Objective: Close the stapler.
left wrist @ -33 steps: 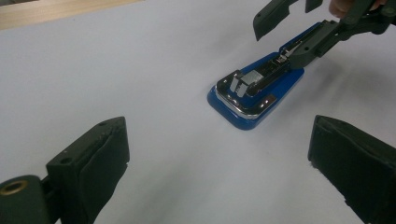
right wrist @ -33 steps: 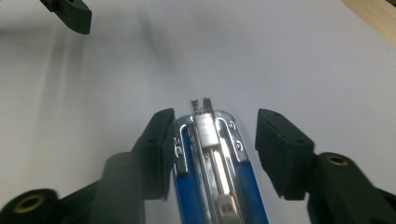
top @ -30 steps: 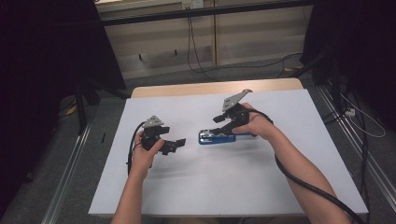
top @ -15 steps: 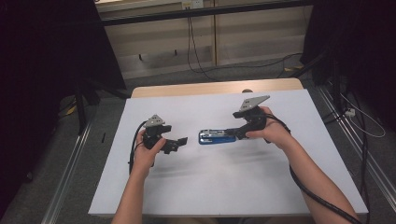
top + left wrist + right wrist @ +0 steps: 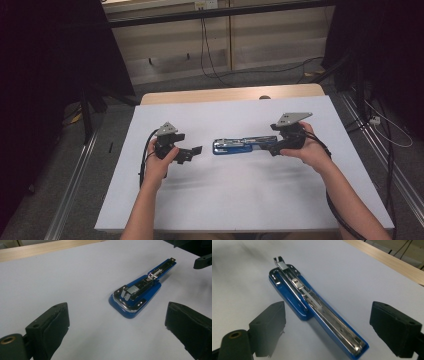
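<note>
**Blue stapler, opened flat — handling notes**

Item: one blue stapler (image 5: 244,145) with chrome inner parts, swung fully open so that base and magazine arm lie in one line. It rests flat on the white table (image 5: 235,200), about midway between the left and right edges and nearer the far edge than the near one.

Build, judged by look: hard plastic shell over metal channel; stiff, moderately light, not fragile. The polished rail (image 5: 329,322) is likely slippery, and the hinge may fold if one end alone is lifted.

Where to take hold: across the long blue side walls, close to the hinge, where the body is widest and the pads meet plastic, not chrome. The thin magazine end gives less purchase.

Left gripper (image 5: 194,151): jaws wide apart, nothing between them, aimed at the stapler's rounded end from a short way off.

Right gripper (image 5: 271,149): jaws have just been opening and now stand wide, straddling the stapler's near end without pressing on it; nothing is held.
</note>
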The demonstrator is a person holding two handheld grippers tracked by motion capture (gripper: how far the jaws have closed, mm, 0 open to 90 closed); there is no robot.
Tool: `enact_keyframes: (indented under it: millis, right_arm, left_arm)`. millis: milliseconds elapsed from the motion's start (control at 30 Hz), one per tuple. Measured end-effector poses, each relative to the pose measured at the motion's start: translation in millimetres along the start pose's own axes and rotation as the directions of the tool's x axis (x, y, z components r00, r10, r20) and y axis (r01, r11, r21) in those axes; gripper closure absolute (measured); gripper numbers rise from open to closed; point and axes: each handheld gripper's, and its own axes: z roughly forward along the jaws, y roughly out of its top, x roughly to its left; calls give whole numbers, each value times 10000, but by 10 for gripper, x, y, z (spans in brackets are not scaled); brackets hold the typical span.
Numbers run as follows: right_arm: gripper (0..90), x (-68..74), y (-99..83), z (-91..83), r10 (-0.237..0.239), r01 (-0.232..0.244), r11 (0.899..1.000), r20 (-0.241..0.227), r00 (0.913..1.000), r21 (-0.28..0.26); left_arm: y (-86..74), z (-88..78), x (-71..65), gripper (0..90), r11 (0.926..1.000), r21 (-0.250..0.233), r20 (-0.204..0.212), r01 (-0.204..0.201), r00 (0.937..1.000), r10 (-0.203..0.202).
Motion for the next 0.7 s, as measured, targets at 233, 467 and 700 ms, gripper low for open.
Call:
enact_keyframes:
  millis: [233,467,700]
  right_arm:
    - [161,-8,-111,-140,322,-312,9993,558,9979,-186]
    - [301,-65,-277,-262,612,-610,9981,998,9931,-55]
    - [602,-151,-410,-260,938,-973,9951,1329,9867,202]
  left_arm:
    - [9,16,-46,57,10000,-5,-43,-2,10000,2]
    - [6,41,-55,57,9998,-47,48,170,9998,-170]
    - [12,124,-85,54,9996,-242,279,126,9995,-119]
